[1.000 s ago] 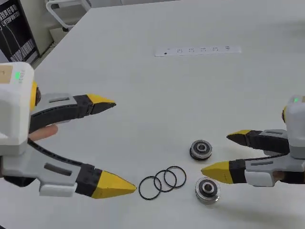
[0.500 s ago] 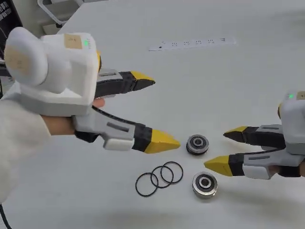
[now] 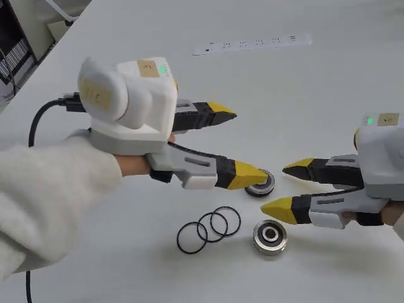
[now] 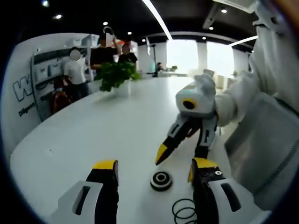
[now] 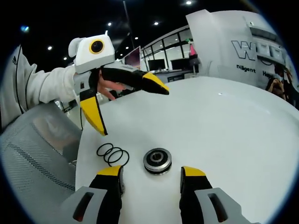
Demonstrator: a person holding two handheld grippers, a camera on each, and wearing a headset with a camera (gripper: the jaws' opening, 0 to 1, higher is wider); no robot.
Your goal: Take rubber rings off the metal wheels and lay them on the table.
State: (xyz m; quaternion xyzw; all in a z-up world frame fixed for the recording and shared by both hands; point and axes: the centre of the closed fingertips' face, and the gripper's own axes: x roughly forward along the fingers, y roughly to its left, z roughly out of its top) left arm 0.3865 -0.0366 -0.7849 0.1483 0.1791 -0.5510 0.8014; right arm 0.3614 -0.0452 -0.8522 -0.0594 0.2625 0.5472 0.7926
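Risk, far wheel [image 3: 262,187]: it lies flat on a smooth counter [image 3: 328,95], so a tip nudging its rim before it is pinned would likely send it skidding or flip it.
Risk, claws: both aim at one small target from opposite sides, so their tips may knock together.
Risk, rings [image 3: 209,227]: three already lie loose and overlapping beside the near wheel [image 3: 270,236] (thin black loops, easily swept aside).
Left claw [image 3: 238,145]: wide open and empty, lower yellow tip just over the far wheel.
Right claw [image 3: 287,187]: open less wide, empty.
Wheels: hard, shiny, grooved discs with dark bearing centres. I cannot tell whether a ring sits in either groove.
Claw tips: tapered, yellow, hard-looking.
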